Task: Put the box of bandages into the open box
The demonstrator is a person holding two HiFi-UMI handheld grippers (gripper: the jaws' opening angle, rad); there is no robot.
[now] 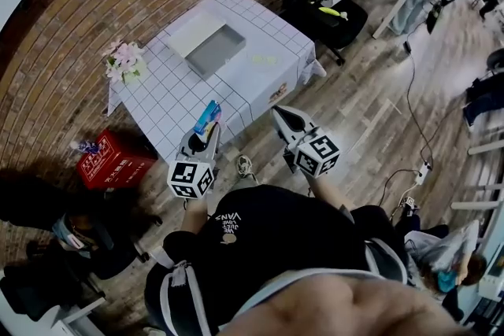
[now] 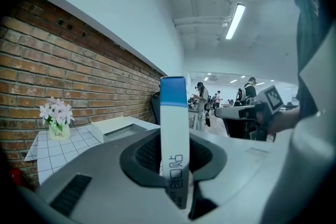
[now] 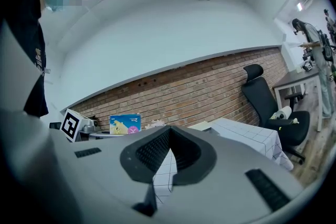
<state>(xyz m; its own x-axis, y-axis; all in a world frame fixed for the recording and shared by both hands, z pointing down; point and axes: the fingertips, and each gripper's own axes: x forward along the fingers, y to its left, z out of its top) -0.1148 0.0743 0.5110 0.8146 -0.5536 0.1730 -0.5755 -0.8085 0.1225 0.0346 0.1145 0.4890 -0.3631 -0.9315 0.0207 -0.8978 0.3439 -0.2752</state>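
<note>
**Bandage carton in the left claw, short of the table**

Head view: left gripper [image 1: 209, 128] pinches the box of bandages [image 1: 208, 115] short of the table [image 1: 260, 83]. The open box [image 1: 214, 49] lies well apart, toward the far edge. The right gripper [image 1: 277, 112] is pressed together, empty.
Left gripper view: jaws squeeze the carton's broad faces low down. Prob. light, crushable card, so a gentle grip.
Right gripper view: only here does its printed front show.
</note>
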